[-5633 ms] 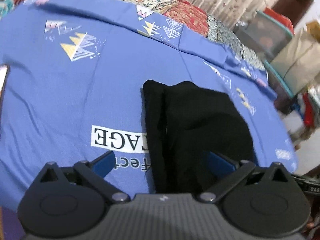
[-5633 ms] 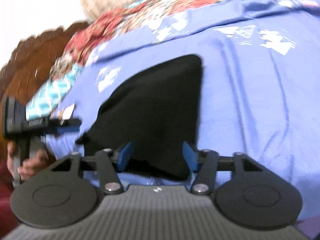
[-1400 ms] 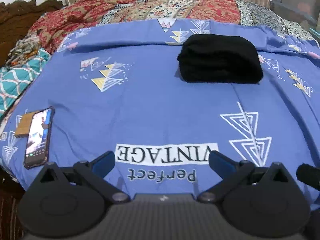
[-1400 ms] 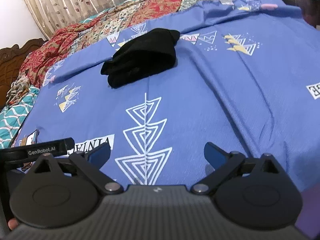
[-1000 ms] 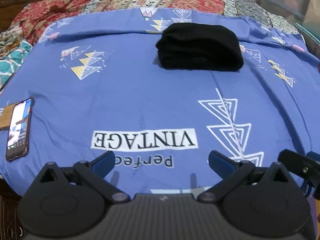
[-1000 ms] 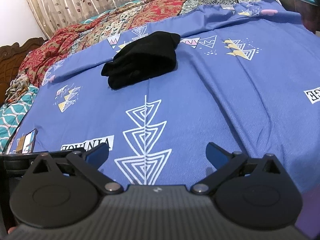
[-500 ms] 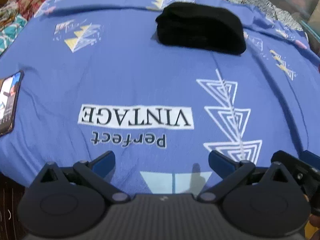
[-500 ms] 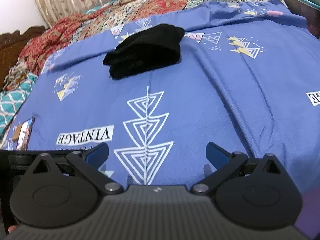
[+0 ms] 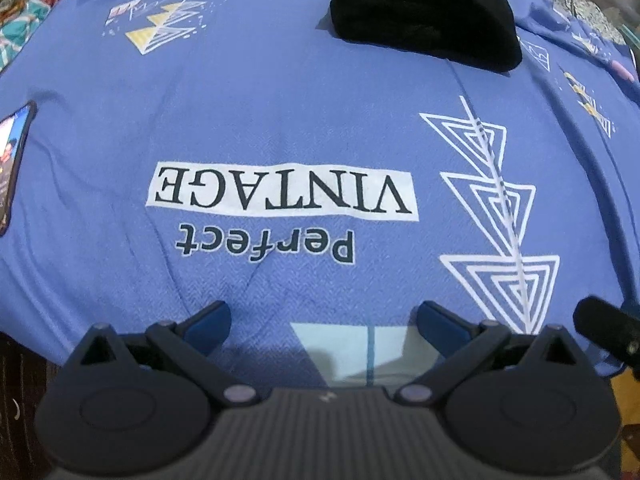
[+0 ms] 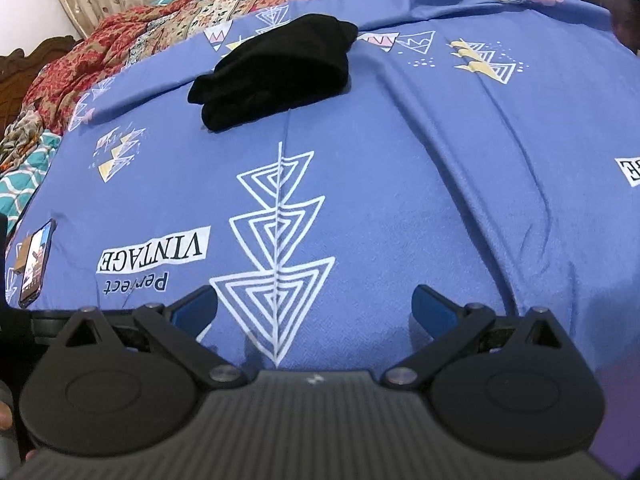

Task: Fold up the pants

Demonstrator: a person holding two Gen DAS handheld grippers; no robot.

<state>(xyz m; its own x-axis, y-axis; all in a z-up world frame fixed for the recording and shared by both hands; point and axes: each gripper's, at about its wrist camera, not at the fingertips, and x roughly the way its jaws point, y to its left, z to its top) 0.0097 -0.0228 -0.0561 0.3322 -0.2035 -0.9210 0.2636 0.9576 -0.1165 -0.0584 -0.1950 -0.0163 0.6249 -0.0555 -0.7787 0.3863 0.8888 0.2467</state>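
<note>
The black pants (image 9: 424,20) lie folded into a compact bundle on the far part of the blue printed bedsheet (image 9: 280,112). In the right wrist view the same bundle of pants (image 10: 276,68) sits up the bed, left of centre. My left gripper (image 9: 324,320) hovers open over the sheet's near edge, far from the pants, with nothing between its blue fingers. My right gripper (image 10: 314,306) is likewise open and empty above the white triangle print. The tip of the right gripper shows at the right edge of the left wrist view.
A phone (image 10: 36,262) lies on the sheet near the bed's left edge, also seen as the phone (image 9: 12,160) in the left wrist view. A red patterned quilt (image 10: 168,20) covers the far side of the bed. Curtains hang behind it.
Both grippers have let go of the pants and pulled back toward the near edge of the bed. Over the last second the left gripper has dipped closer to the sheet.
</note>
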